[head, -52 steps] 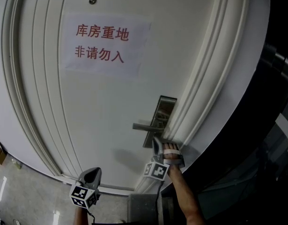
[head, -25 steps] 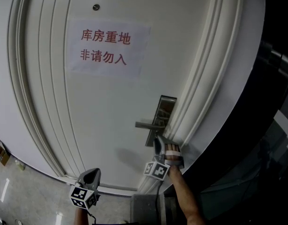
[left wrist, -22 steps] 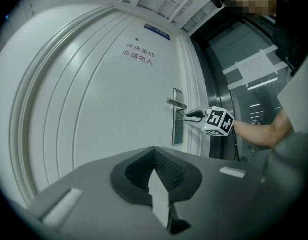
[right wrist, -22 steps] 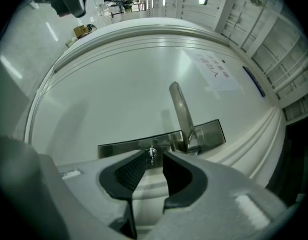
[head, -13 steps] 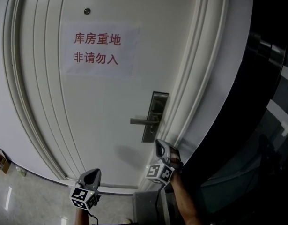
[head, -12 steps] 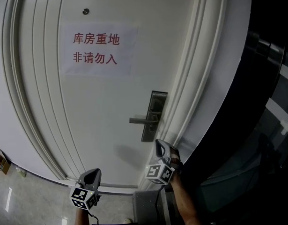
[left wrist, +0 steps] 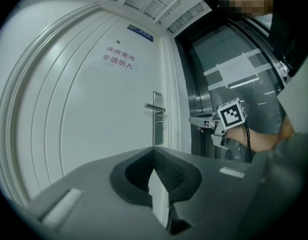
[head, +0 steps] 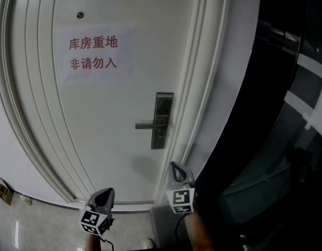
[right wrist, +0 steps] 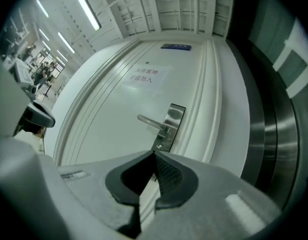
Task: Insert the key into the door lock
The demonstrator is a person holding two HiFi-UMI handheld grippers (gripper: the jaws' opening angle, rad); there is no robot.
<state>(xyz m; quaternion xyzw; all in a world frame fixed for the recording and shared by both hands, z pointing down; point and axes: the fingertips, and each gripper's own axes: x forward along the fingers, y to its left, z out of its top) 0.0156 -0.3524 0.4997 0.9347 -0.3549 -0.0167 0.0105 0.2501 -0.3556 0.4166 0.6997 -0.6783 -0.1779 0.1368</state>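
The white door carries a metal lock plate [head: 163, 104] [left wrist: 158, 121] [right wrist: 175, 115] with a lever handle [head: 145, 125] [right wrist: 149, 122]. A small key-like piece [head: 159, 135] [right wrist: 159, 146] sticks out of the plate under the handle. My right gripper [head: 174, 165] [left wrist: 192, 118] [right wrist: 154, 154] hangs a little below and right of the plate. It is clear of the plate, shut, with nothing between its jaws. My left gripper [head: 104, 192] [left wrist: 154, 153] is low at the door's foot, far left of the lock. It is also shut and empty.
A paper sign with red characters [head: 93, 51] hangs on the door under a peephole [head: 80, 15]. Ribbed frame mouldings [head: 202, 88] run beside the lock. Dark glass and metal panels [head: 286, 88] fill the right. A grey box [head: 163, 218] stands at the door's foot.
My right gripper has come away from the bottom of the lock plate, down and back, and has rolled. The lock has slid left in the head view. The left gripper has hardly shifted.
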